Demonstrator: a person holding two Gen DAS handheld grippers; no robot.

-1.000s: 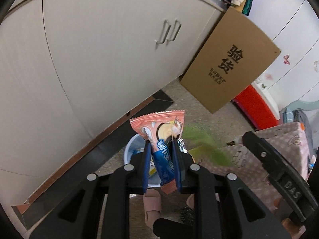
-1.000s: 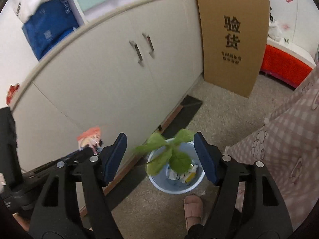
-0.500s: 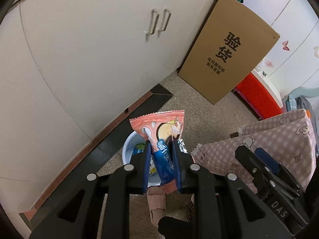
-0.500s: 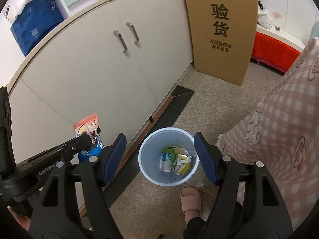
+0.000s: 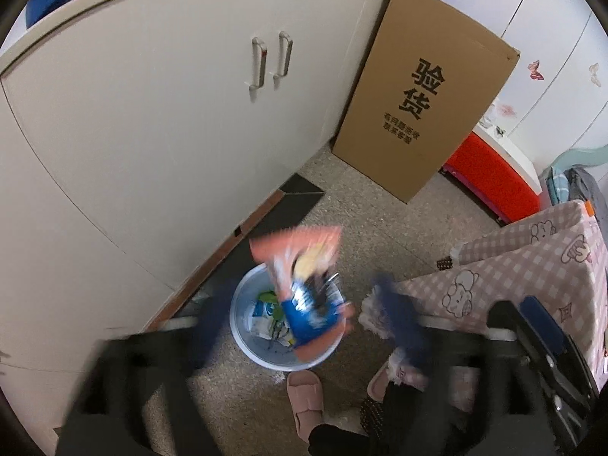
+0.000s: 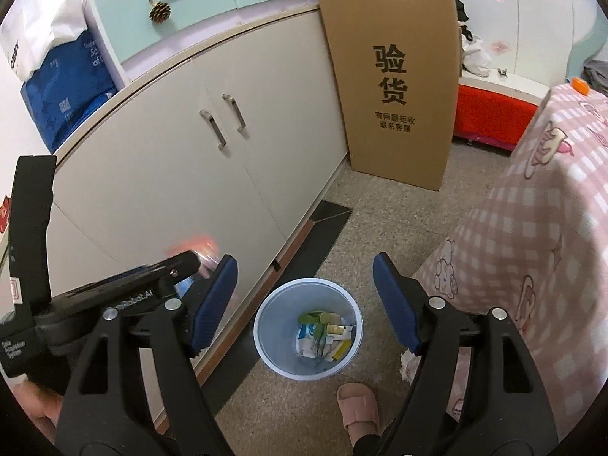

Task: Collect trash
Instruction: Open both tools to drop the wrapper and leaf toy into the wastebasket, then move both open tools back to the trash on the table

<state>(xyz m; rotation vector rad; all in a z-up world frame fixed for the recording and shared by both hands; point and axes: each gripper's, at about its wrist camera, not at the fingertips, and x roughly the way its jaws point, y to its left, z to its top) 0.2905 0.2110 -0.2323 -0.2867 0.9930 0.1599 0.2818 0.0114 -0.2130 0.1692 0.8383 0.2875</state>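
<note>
A long white cabinet [image 5: 159, 121] with 2 metal handles on its doors fills the left and far side of both views. At its far right end a tall brown cardboard box [image 6: 395, 76] with dark printed characters stands on the speckled floor [image 6: 391, 212], and a red low unit [image 6: 490, 117] lies further right behind it. On the right, a pink checked cloth [image 6: 539, 235] with cartoon prints drapes down to the floor.

On the floor near the cabinet's base stands the pale blue trash bin [image 6: 308, 327], round and upright, with several wrappers and a green scrap lying in its bottom. A pink slipper [image 6: 359, 408] on the person's foot sits just near of the bin.

The left gripper [image 5: 304, 315] hangs above the bin, its jaws blurred and opening wide; its blue pads stand well apart and do not press on anything. Between them, the orange and blue snack wrapper [image 5: 300, 285] is loose in the air, smeared by motion, directly over the bin's mouth and not yet inside it.

The right gripper [image 6: 304, 300] also points down at the bin, a little to the right of the left one. Its jaws are spread and opening slightly, with nothing between the 2 blue pads; the bin shows through the gap.
</note>
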